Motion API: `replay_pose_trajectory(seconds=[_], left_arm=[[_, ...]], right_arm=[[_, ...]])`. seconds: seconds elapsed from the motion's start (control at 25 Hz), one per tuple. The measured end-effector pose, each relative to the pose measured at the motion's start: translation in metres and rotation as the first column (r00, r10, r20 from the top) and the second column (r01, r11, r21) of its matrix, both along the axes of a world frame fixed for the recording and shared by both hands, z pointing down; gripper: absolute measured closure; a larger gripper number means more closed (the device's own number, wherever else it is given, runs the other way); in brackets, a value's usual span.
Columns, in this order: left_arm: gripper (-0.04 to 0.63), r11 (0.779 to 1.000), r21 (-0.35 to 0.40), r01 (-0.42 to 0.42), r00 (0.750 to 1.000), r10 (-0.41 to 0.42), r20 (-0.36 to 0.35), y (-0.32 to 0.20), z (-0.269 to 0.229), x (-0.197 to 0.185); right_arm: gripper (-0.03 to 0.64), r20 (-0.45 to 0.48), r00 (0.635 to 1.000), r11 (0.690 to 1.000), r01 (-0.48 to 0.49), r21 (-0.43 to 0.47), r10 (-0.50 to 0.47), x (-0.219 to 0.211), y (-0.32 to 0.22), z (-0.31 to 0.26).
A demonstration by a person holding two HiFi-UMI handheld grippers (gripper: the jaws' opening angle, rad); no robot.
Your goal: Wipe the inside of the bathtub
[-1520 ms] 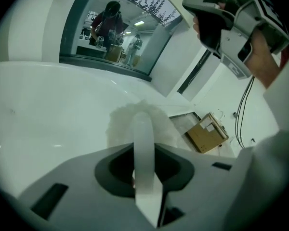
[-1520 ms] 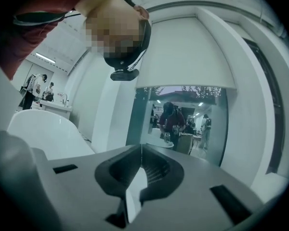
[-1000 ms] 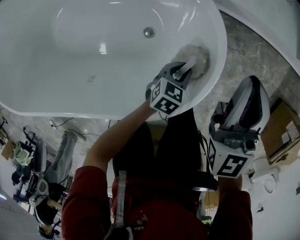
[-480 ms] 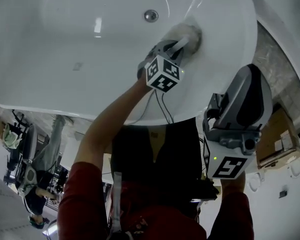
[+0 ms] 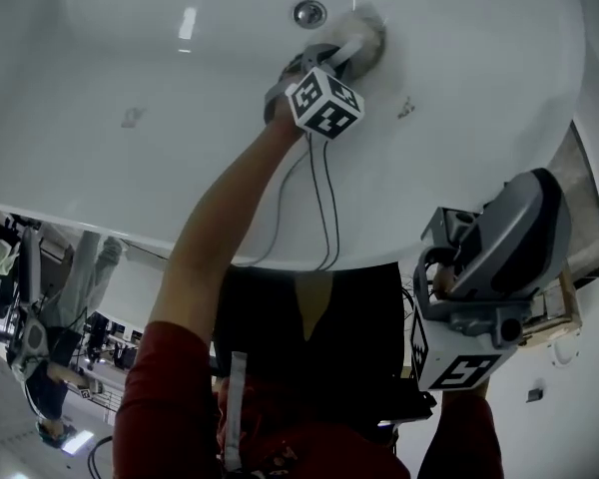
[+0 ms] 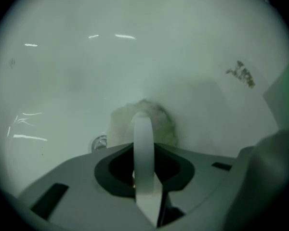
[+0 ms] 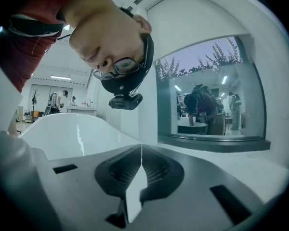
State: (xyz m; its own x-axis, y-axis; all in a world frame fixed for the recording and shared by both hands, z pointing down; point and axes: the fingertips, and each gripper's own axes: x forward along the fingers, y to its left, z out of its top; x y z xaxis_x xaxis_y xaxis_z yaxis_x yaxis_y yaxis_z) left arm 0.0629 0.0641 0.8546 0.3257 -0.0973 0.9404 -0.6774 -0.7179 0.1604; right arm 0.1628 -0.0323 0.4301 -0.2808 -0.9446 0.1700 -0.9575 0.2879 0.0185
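The white bathtub point(image 5: 130, 188) fills the top of the head view. My left gripper point(image 5: 351, 48) reaches down into it, shut on a pale, crumpled cloth point(image 5: 367, 30) that presses on the tub floor just right of the round metal drain point(image 5: 309, 13). In the left gripper view the cloth point(image 6: 156, 119) bunches around the shut jaws of the left gripper point(image 6: 143, 125), with the drain point(image 6: 100, 142) to its left. A brownish stain point(image 6: 241, 73) marks the tub wall to the right, and this stain point(image 5: 406, 108) also shows from the head. My right gripper point(image 5: 524, 218) hangs outside the tub, shut and holding nothing.
A faint smudge point(image 5: 130, 118) lies on the tub floor to the left. Cables point(image 5: 319, 198) run from the left gripper over the tub rim. The right gripper point(image 7: 141, 148) looks up at the person, a tub rim point(image 7: 72, 129) and a window point(image 7: 212, 95).
My left gripper has slid the cloth from the tub's right side wall across to beside the drain. The right gripper has stayed outside the rim, now lower in the head view.
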Motion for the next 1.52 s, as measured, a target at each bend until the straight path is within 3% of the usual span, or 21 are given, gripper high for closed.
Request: replay_pose_trajectory(seconds=[0.24, 0.72, 0.88, 1.12, 1.36, 1.52], left_arm=[[0.502, 1.0, 0.018, -0.003, 0.993, 0.001, 0.121, -0.008, 0.027, -0.007], [0.503, 1.0, 0.004, 0.007, 0.992, -0.008, 0.127, -0.008, 0.014, -0.013], [0.503, 0.999, 0.037, -0.038, 0.998, 0.036, 0.051, -0.009, -0.034, 0.0], [0.503, 0.992, 0.103, -0.073, 0.988, 0.087, -0.128, -0.018, -0.153, 0.017], [0.503, 0.983, 0.132, -0.13, 0.945, 0.163, -0.282, -0.003, -0.278, 0.021], [0.503, 0.974, 0.043, -0.222, 0.9, 0.222, -0.374, 0.033, -0.339, 0.012]], right_arm=[[0.604, 0.011, 1.0, 1.0, 0.023, -0.015, -0.023, -0.005, 0.002, 0.004], [0.604, -0.014, 1.0, 1.0, 0.007, 0.01, -0.007, -0.005, -0.001, -0.014], [0.604, -0.032, 0.999, 0.999, -0.025, 0.035, 0.027, 0.003, 0.004, -0.041], [0.604, -0.094, 0.988, 0.99, -0.115, 0.083, 0.123, 0.016, 0.016, -0.109], [0.604, -0.168, 0.944, 0.956, -0.263, 0.134, 0.283, 0.039, 0.038, -0.168], [0.604, -0.173, 0.912, 0.925, -0.349, 0.153, 0.373, 0.039, 0.054, -0.196]])
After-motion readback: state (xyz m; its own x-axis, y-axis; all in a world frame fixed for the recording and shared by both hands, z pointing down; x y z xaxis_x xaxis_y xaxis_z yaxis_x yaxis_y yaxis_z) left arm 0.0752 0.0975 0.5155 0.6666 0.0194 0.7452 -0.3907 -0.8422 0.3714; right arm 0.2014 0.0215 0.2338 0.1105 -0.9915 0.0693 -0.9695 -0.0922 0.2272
